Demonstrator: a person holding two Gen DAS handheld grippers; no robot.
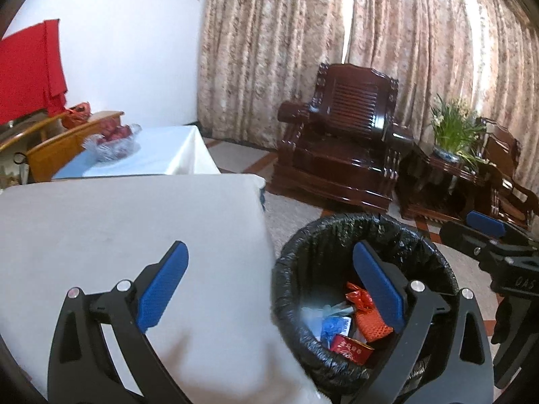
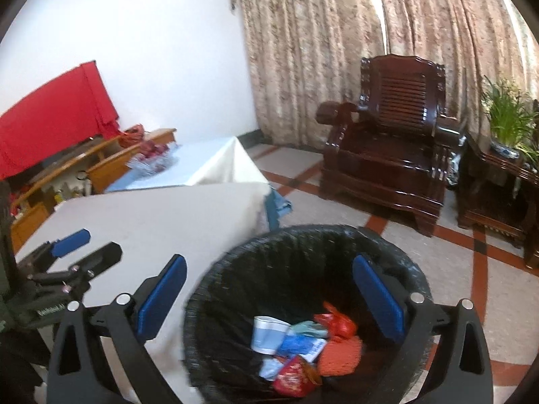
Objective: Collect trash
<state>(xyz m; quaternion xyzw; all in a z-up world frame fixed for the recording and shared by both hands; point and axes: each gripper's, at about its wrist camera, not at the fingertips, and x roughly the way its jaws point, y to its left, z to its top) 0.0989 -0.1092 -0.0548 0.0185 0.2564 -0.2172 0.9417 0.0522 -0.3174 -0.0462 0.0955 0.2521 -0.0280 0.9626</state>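
Note:
A black-lined trash bin [image 2: 303, 262] stands on the floor beside the white table [image 2: 161, 215]. It holds several pieces of trash [image 2: 303, 346]: a paper cup, blue and red wrappers, an orange mesh piece. My right gripper [image 2: 269, 289] is open and empty above the bin. My left gripper [image 1: 269, 286] is open and empty, straddling the table edge [image 1: 134, 229] and the bin [image 1: 313, 235], where the trash [image 1: 350, 326] shows too. The right gripper [image 1: 485, 232] appears at the right of the left wrist view; the left gripper [image 2: 77, 245] appears at the left of the right wrist view.
A second white-clothed table [image 1: 168, 151] with a glass fruit bowl [image 1: 114, 141] stands behind. A dark wooden armchair [image 1: 343, 141], a side table with a potted plant [image 1: 451, 134], curtains and a wooden cabinet with red cloth [image 2: 50, 128] surround the tiled floor.

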